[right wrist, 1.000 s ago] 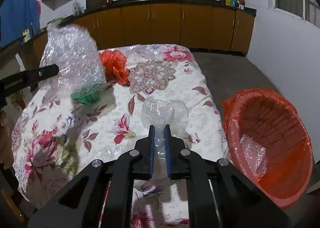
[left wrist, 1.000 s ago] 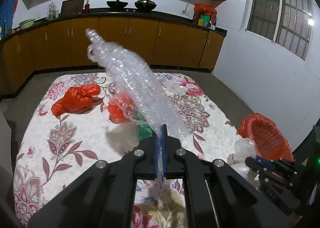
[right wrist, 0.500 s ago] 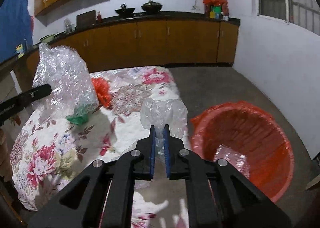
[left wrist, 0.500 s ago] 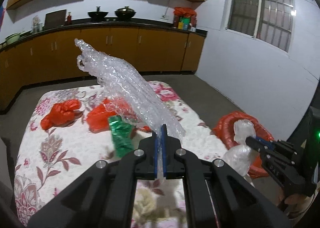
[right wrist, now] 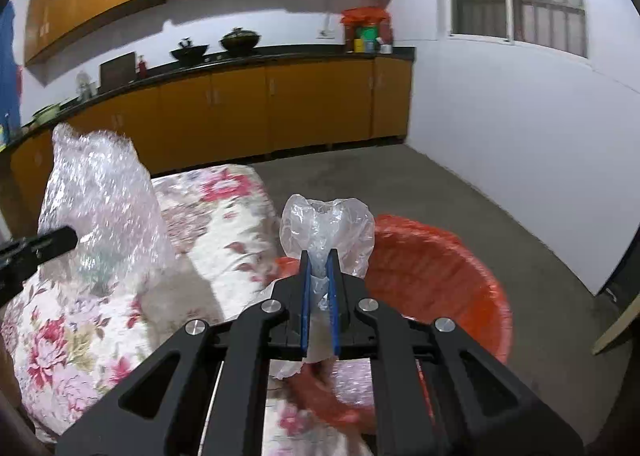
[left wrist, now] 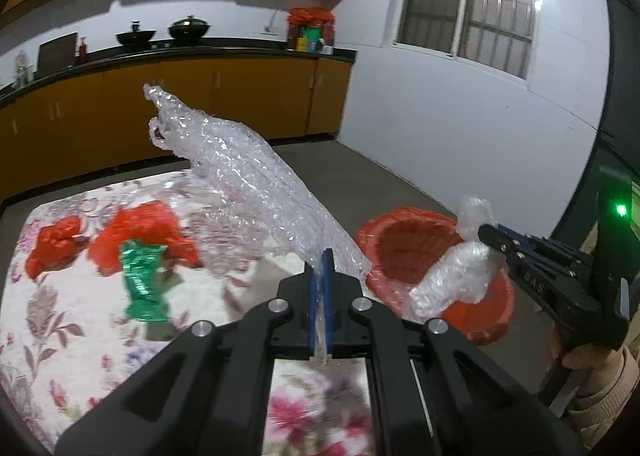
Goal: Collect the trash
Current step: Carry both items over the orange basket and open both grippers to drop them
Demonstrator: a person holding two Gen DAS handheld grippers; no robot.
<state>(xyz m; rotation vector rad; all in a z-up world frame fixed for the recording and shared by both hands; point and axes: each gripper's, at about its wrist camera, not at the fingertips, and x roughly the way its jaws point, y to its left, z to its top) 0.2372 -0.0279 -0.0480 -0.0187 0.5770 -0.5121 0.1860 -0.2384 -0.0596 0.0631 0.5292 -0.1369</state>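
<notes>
My left gripper is shut on a long sheet of bubble wrap, held up over the floral table. My right gripper is shut on a crumpled clear plastic bag, which hangs over the near rim of the orange-lined bin. In the left wrist view the right gripper and its clear bag hover at the bin. The right wrist view has the bubble wrap at the left. Clear wrap lies in the bin's bottom.
Red plastic bags and a green wrapper lie on the table. Wooden cabinets line the back wall, with a bare concrete floor beyond the bin. A sleeve and hand hold the right tool.
Both grippers have swung right and lifted, away from the table's middle toward the bin. The clear bag now sits over the bin's rim; the bubble wrap trails near the table's right edge.
</notes>
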